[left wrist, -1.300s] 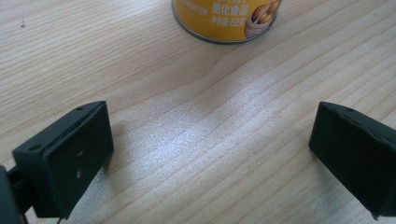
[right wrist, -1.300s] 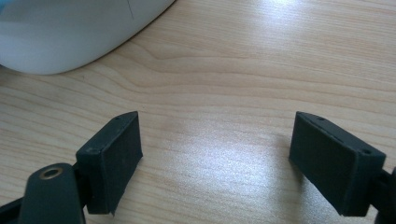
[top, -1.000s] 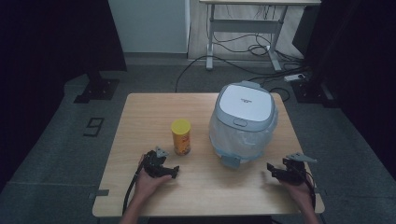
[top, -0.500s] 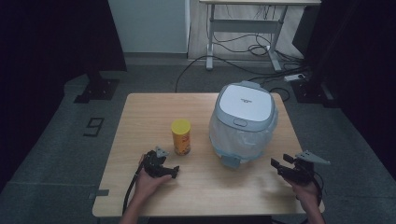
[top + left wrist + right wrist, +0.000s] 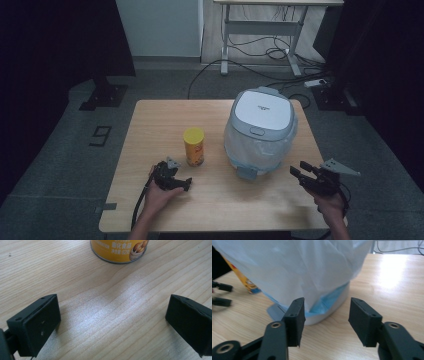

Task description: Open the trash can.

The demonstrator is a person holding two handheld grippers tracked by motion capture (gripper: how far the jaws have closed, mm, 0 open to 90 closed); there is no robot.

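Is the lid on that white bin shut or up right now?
Shut. In the high view the bin has its grey lid lying flat across the top, and the bag liner hangs outside its walls.

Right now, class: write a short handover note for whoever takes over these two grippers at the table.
Left gripper: open, low over the table, aimed at the yellow can, not touching it.
Right gripper: open, holding nothing, pointing at the bag-wrapped cooker from near the right table edge.
Done: nothing gripped; cooker lid shut, can upright.
Left: probably grasp the can and deal with the cooker.
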